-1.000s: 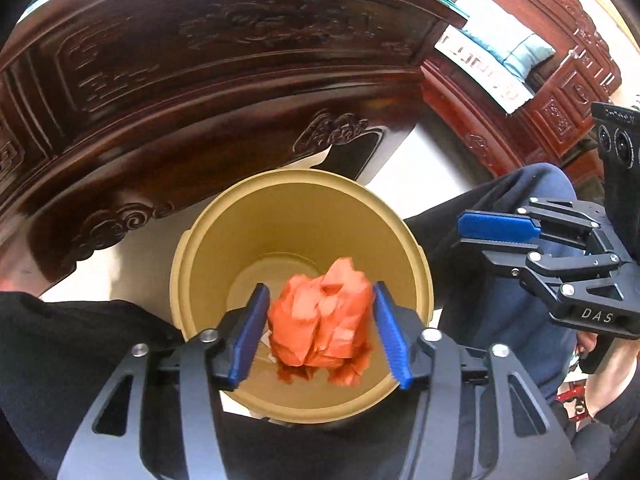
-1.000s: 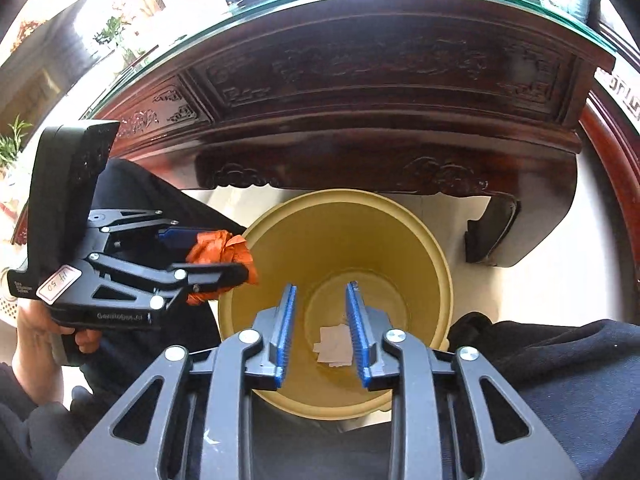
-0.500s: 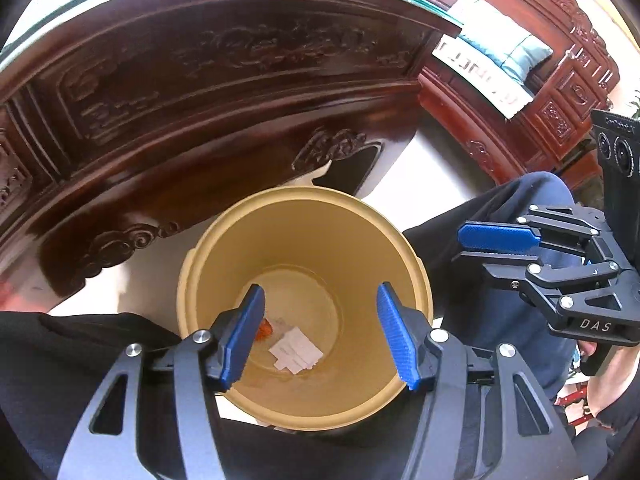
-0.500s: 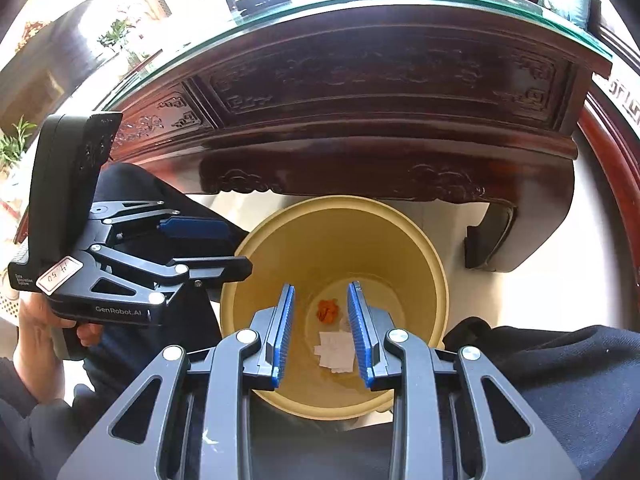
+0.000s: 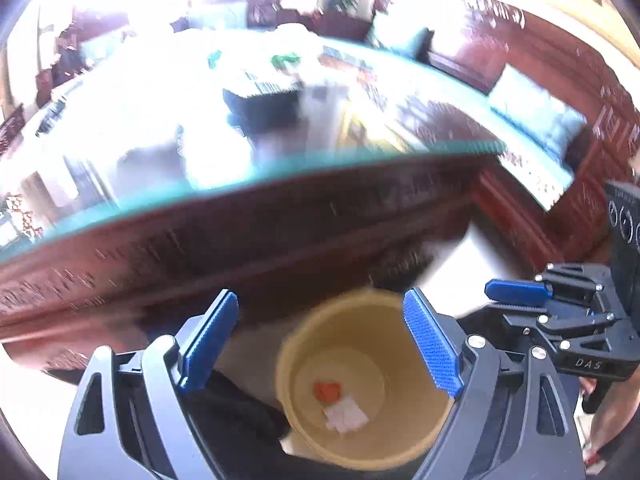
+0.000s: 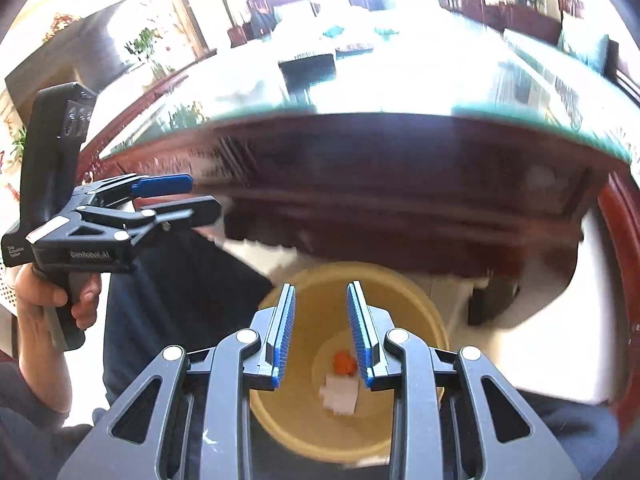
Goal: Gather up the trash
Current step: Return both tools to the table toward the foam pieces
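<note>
A yellow bin (image 5: 296,364) (image 6: 404,292) stands on the floor below both grippers. An orange crumpled paper (image 5: 327,391) (image 6: 345,363) lies at its bottom beside a white paper scrap (image 5: 345,414) (image 6: 340,394). My left gripper (image 5: 320,300) (image 6: 202,196) hovers above the bin's left side, its jaws opening wide with nothing between them. My right gripper (image 6: 321,292) (image 5: 504,304) hangs over the bin with a narrow empty gap between its blue pads. Small green scraps (image 5: 285,58) (image 6: 333,31) lie far back on the glass top, blurred.
A carved dark wooden table (image 5: 280,232) (image 6: 400,168) with a glass top rises just behind the bin. A dark box (image 5: 260,108) (image 6: 308,66) sits on it. A person's hand (image 6: 48,300) and dark trouser legs (image 6: 180,280) flank the bin. Wooden seats with cushions (image 5: 532,112) stand at the right.
The orange paper left the left gripper's pads and fell into the bin. The left jaws then spread wider. Both grippers rose and tipped upward, bringing the tabletop into view.
</note>
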A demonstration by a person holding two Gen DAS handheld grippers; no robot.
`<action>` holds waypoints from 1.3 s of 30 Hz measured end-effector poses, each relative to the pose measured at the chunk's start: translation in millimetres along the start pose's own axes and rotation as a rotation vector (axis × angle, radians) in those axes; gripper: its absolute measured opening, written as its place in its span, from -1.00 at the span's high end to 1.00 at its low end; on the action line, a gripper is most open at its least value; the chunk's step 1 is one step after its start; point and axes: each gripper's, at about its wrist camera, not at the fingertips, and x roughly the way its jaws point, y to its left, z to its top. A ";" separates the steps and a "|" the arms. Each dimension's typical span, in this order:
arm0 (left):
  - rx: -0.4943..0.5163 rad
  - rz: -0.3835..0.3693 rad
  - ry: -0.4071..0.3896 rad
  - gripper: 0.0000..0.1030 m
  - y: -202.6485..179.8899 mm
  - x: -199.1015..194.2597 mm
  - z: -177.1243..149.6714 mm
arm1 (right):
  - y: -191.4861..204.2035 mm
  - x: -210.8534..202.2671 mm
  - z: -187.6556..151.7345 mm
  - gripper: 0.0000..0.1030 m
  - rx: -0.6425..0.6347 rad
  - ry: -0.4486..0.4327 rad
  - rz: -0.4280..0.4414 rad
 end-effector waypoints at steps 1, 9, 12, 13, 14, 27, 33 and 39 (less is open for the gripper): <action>-0.014 0.010 -0.021 -0.64 5.3 -5.5 6.8 | 0.9 -1.7 9.2 0.47 -0.005 -0.017 0.001; -0.073 0.123 -0.137 -0.65 44.8 -35.4 57.8 | 6.8 -1.7 86.5 0.40 -0.033 -0.133 0.071; -0.096 0.141 -0.165 -0.65 60.8 -43.2 74.6 | 11.8 2.1 113.2 0.40 -0.037 -0.165 0.086; -0.100 0.142 -0.173 -0.65 66.7 -46.1 78.4 | 13.6 2.6 121.4 0.40 -0.040 -0.176 0.082; -0.104 0.143 -0.179 -0.65 71.1 -47.4 84.0 | 15.3 3.4 128.8 0.40 -0.042 -0.186 0.080; -0.118 0.207 -0.204 -0.80 113.1 -37.6 127.7 | 26.0 33.5 183.9 -0.01 -0.062 -0.191 0.091; -0.116 0.218 -0.178 -0.82 125.5 -24.8 130.6 | 26.8 51.5 192.6 -0.17 -0.054 -0.172 0.084; -0.144 0.226 -0.189 -0.92 141.1 -25.6 127.8 | 24.4 62.9 197.3 -0.45 -0.040 -0.181 0.048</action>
